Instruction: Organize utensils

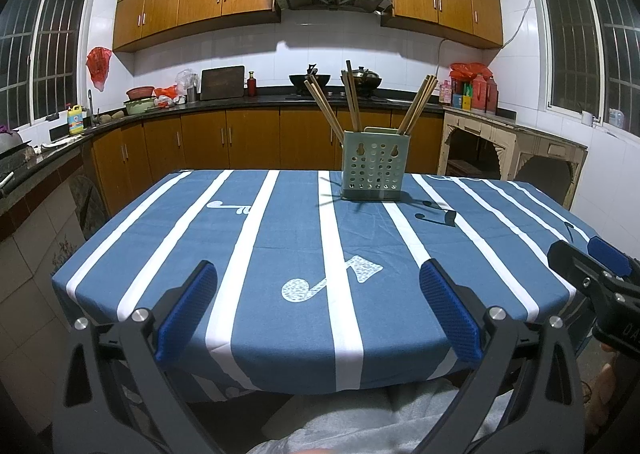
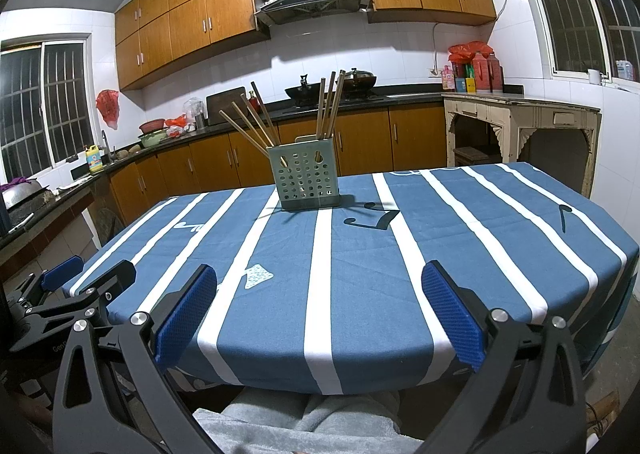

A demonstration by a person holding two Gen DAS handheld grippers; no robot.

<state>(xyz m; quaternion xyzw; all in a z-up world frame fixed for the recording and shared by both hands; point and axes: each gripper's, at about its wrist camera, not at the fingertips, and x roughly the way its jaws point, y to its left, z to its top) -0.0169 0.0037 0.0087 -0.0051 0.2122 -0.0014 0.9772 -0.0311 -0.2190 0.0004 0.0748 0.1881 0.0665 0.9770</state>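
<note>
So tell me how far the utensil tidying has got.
Looks done: all visible chopsticks stand in the green perforated holder, fanned in loose bunches; no utensils lie on the striped tablecloth. In hand: nothing. The left gripper and right gripper are both open and empty, at the near table edge. Left: possibly nothing, or regrouping the bunches.
</note>
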